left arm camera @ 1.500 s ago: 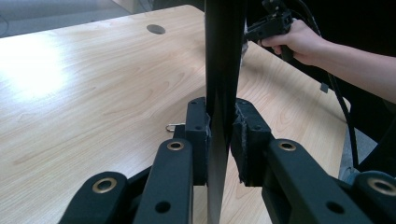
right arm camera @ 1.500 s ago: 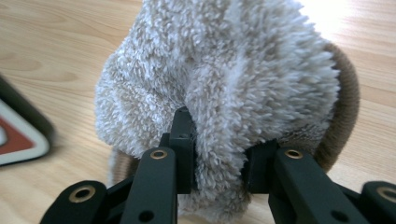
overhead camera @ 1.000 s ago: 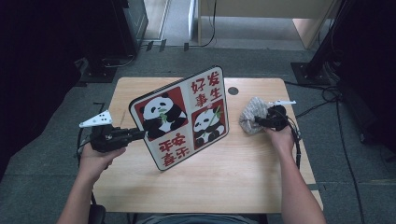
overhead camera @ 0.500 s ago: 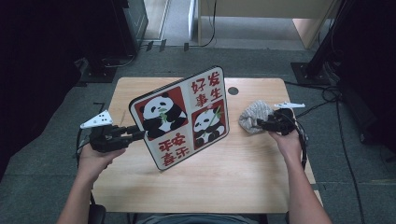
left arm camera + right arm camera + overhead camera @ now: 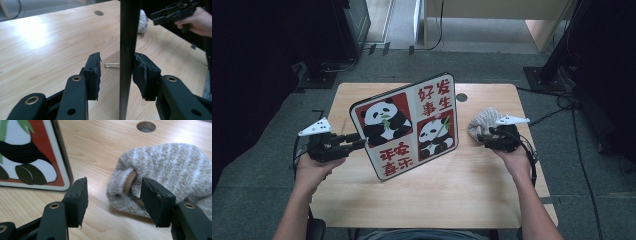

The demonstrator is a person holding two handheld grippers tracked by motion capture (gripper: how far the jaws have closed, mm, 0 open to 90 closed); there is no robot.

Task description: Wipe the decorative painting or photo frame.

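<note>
A panda picture board stands tilted on the wooden table. My left gripper is at its left edge. In the left gripper view the board's dark edge runs between the jaws of that gripper, which have just been opening: one pad stands clear, the other lies right beside the edge. A grey knitted sock lies at the right. My right gripper sits just short of it, its jaws just opened and empty. Up close the sock shows a wooden ring in its opening.
A round cable hole sits in the table behind the board. A thin wire foot pokes out at the board's base. Cables and dark equipment stands surround the table on the floor.
The left jaws have spread off the board's edge. The right gripper has let go of the sock, opened, and drawn back a little toward the person.
</note>
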